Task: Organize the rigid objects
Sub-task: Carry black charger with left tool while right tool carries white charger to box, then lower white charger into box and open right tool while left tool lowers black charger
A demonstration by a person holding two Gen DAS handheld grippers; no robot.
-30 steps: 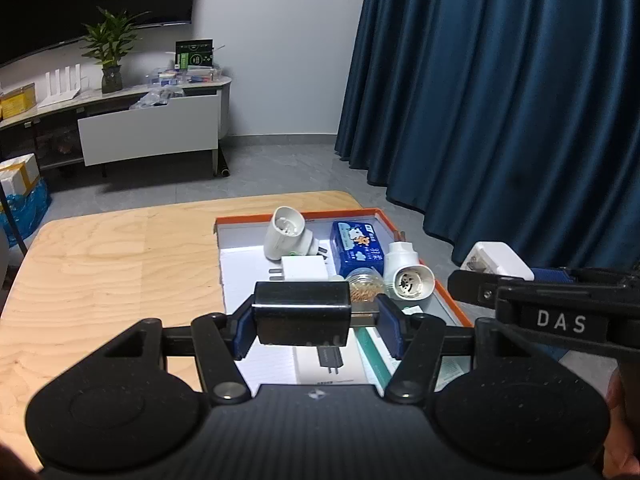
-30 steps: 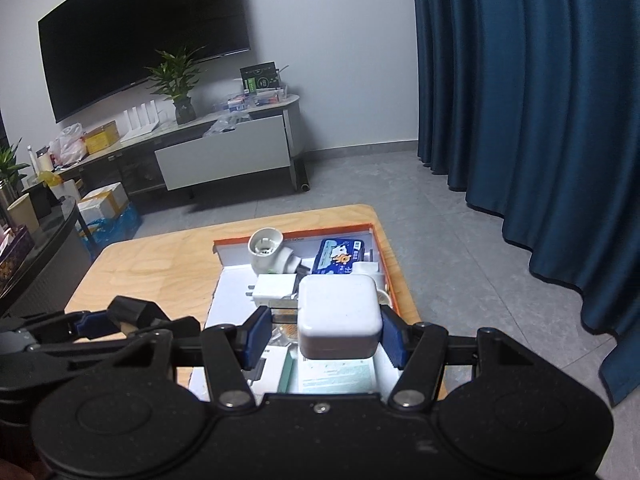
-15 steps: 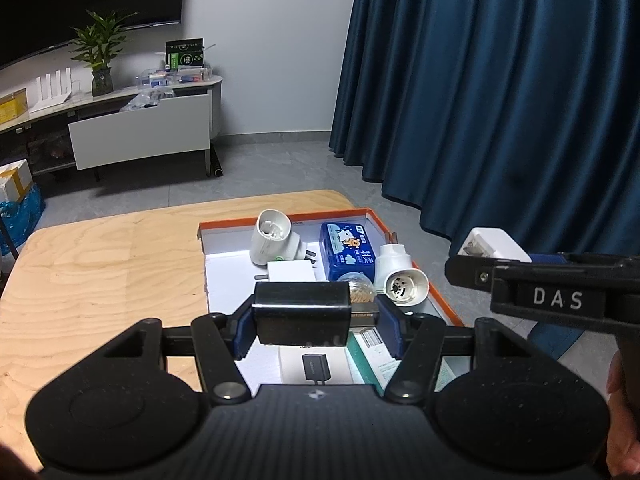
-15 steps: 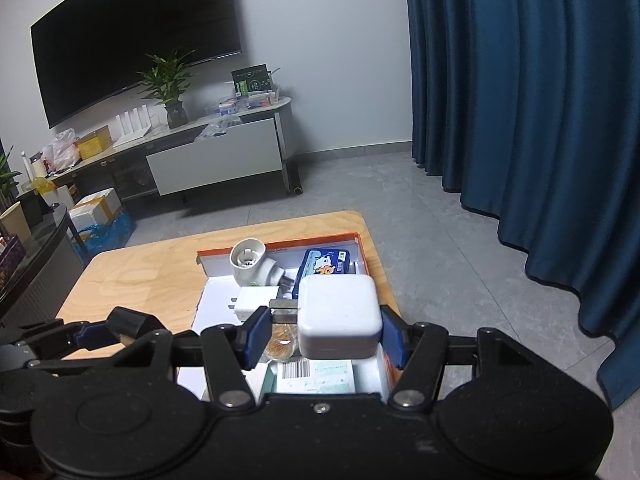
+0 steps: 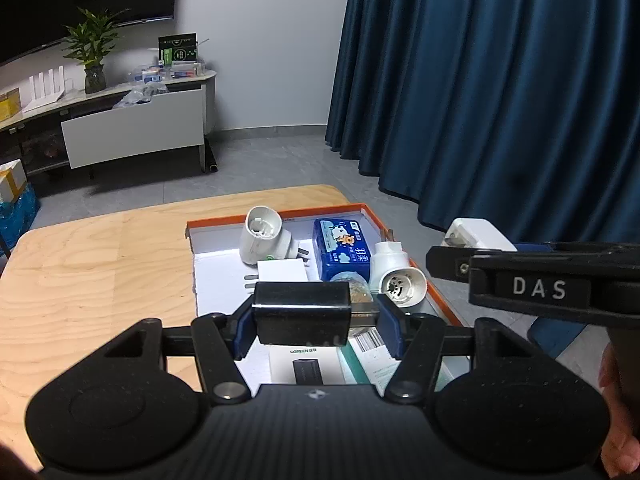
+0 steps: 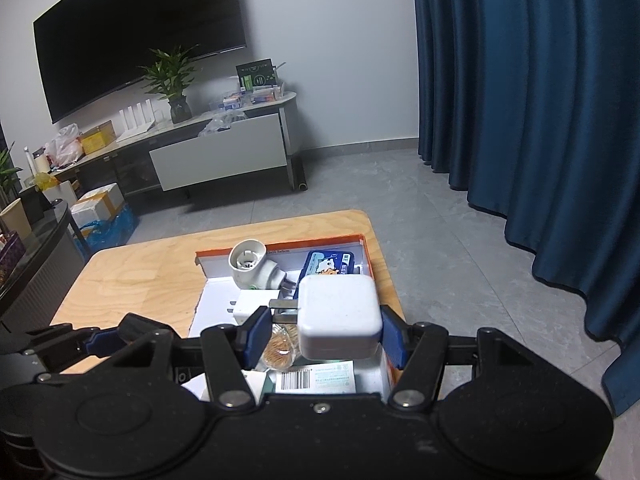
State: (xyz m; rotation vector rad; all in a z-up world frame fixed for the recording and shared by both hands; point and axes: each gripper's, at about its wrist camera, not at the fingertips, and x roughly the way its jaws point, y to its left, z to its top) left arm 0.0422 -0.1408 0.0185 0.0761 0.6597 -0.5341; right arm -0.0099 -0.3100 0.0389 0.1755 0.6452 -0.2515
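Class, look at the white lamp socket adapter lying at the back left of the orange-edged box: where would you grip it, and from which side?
Grip the white lamp socket adapter across its round barrel, coming from above. It lies tilted with the open socket facing up and back, and its plug prongs point right toward the blue tissue pack, so the curved sides are free.

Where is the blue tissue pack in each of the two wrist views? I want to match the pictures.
Left wrist view: the blue tissue pack lies in the orange-rimmed tray, right of centre, between two white lamp-socket adapters.
Right wrist view: the blue tissue pack is at the tray's far right, partly hidden behind the white charger in the right gripper.
Shared landmark: the white socket adapter left of the pack.
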